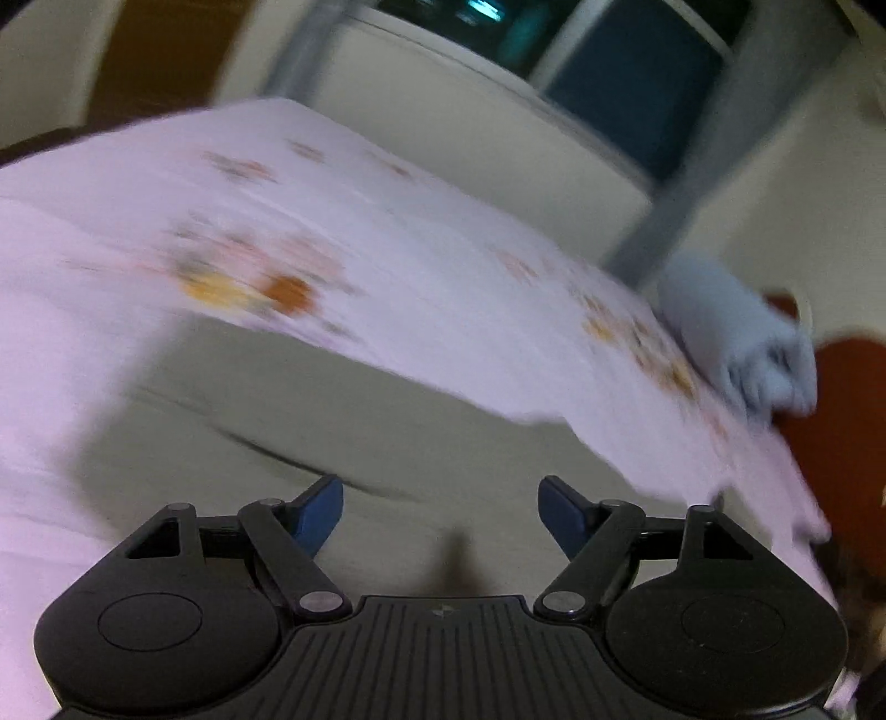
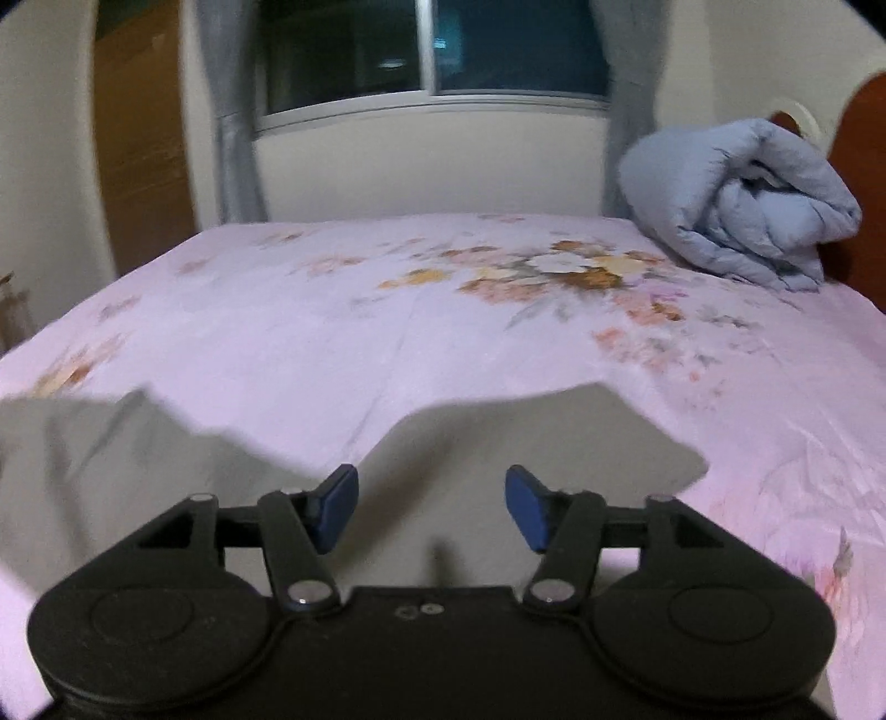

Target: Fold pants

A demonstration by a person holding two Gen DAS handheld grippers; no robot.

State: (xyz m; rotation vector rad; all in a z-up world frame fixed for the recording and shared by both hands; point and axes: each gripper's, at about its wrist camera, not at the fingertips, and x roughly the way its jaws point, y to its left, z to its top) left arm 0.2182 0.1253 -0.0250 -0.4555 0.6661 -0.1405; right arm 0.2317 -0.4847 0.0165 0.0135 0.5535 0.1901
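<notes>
Wide-open right claw (image 2: 431, 507) and left claw (image 1: 440, 512), empty, poised over grey pants (image 2: 470, 443) on floral bed (image 2: 332, 310); probably pre-grasp, edges next.

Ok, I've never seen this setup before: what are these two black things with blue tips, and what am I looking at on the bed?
Each picture comes from a camera mounted on a hand-held claw, looking forward along its two blue-padded fingers. No robot arm: a person carries one claw in each hand. The tilted, blurred picture is the left claw; the steadier one is the right claw. Both stand open and hold nothing.

Below them lie the pale grey-beige cloth pants, spread on the pink floral bedsheet. A rolled light blue quilt sits at the far right corner by the reddish-brown wooden headboard. Behind the bed is a dark window with grey curtains.
</notes>
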